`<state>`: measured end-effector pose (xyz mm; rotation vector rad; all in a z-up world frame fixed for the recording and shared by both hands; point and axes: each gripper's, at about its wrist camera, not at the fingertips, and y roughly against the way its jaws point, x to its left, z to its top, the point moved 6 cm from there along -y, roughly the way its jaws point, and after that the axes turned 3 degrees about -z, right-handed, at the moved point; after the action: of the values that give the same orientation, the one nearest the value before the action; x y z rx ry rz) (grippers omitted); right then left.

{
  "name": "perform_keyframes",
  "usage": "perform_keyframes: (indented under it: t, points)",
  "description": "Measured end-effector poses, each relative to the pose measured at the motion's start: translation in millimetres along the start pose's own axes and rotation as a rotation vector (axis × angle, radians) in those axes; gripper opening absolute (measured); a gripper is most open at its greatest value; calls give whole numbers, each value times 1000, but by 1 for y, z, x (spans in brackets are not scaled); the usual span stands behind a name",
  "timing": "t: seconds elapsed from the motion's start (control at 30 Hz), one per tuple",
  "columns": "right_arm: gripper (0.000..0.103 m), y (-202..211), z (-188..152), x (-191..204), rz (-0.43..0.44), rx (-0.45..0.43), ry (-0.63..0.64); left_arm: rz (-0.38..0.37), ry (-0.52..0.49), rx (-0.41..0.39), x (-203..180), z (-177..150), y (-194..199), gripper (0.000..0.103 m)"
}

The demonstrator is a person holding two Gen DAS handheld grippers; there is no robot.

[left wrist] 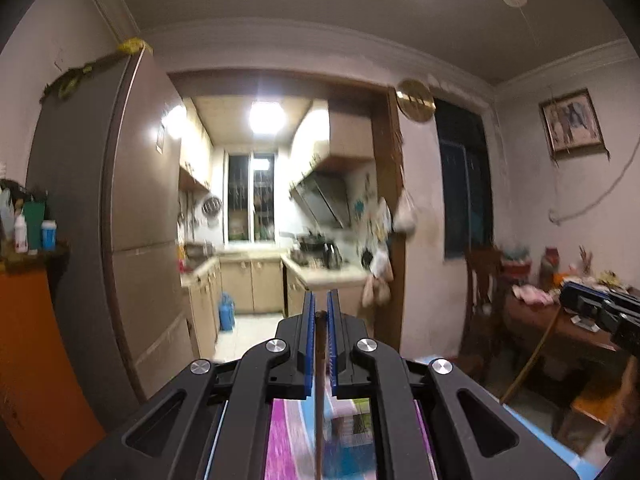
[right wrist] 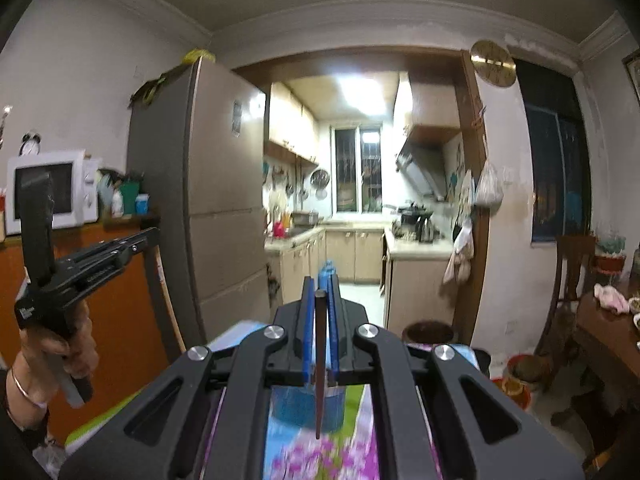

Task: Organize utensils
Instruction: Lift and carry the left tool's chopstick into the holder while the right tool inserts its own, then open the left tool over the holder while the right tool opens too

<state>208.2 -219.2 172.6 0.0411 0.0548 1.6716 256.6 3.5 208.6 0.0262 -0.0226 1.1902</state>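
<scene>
Raised and pointing level at the kitchen doorway, my left gripper [left wrist: 320, 300] is shut on a dark brown chopstick [left wrist: 319, 380] that hangs down between its blue pads. My right gripper [right wrist: 320, 286] is shut on another brown chopstick [right wrist: 320, 376], which hangs over a blue container [right wrist: 296, 404] on a floral tablecloth [right wrist: 320, 460]. Each view catches the other gripper. The right gripper [left wrist: 566, 300] shows at the right edge with its chopstick [left wrist: 532, 356]. The left gripper [right wrist: 154, 234], in a person's hand [right wrist: 76, 344], shows at the left with its chopstick [right wrist: 166, 292].
A tall fridge [right wrist: 224, 200] stands left of the kitchen doorway [right wrist: 360, 200]. An orange cabinet [right wrist: 116, 320] carries a microwave [right wrist: 48, 188] and bottles. At the right are a wooden table [right wrist: 608, 332] and a chair [right wrist: 568, 280]. Buckets [right wrist: 520, 372] sit on the floor.
</scene>
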Motion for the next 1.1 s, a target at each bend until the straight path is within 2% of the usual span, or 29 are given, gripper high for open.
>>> perform_keyframes:
  t: [0.13,0.3,0.4,0.63,0.77,0.9,1.0,1.1]
  points:
    - [5,-37,18,-9,-24,-32,-17,-7,24,-50,-2,17,-47,7]
    - [5,-84,13,-15,-24,-37,-40,-44,8,-89,-9,13,-95,7]
    - [5,-110,-3,-17,-27,-14,-51,-64,-1,-62,-12,-4,-127,7]
    - [5,-164,-57,-13,-21,87,-70,-125,56,66,-2,-76,-176,7]
    - [5,-181,-92,-4,-3,157,-64,-132,75,120,5,-112,-184,7]
    - [6,-191,-112,4,21,218,-55,-126,104,165,14,-137,-187,8]
    - [6,-186,-110,6,4,214,-38,-112,103,171,19,-140,-180,8]
    - [6,-169,-94,2,0,179,-42,-88,102,139,27,-124,-167,8]
